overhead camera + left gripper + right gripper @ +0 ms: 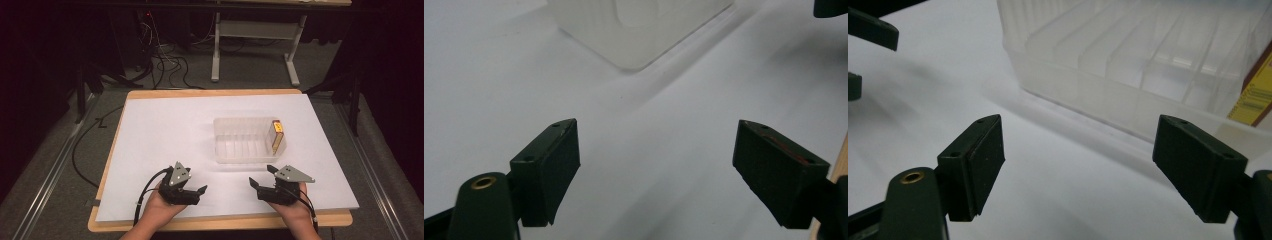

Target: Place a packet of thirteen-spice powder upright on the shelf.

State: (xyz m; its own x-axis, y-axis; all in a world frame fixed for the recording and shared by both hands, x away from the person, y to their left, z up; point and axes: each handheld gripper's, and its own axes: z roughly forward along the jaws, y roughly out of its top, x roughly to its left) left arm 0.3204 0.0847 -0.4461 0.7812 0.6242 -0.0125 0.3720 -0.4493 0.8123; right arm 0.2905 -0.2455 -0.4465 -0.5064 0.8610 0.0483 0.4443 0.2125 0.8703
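Note:
A clear ribbed plastic container sits on the white sheet, right of centre. At its right end a small yellow-and-brown box stands on edge inside it. My left gripper is low over the sheet near the front edge, left of the container, its jaws open with nothing between them. My right gripper hovers just in front of the container, jaws wide open and empty. The container's near wall and the box lie close ahead in the right gripper view. The left gripper view catches one corner of the container.
A white sheet covers most of a wooden tabletop. Beyond the table stand a white desk frame and loose cables on the floor. A dark cable runs along the table's left side.

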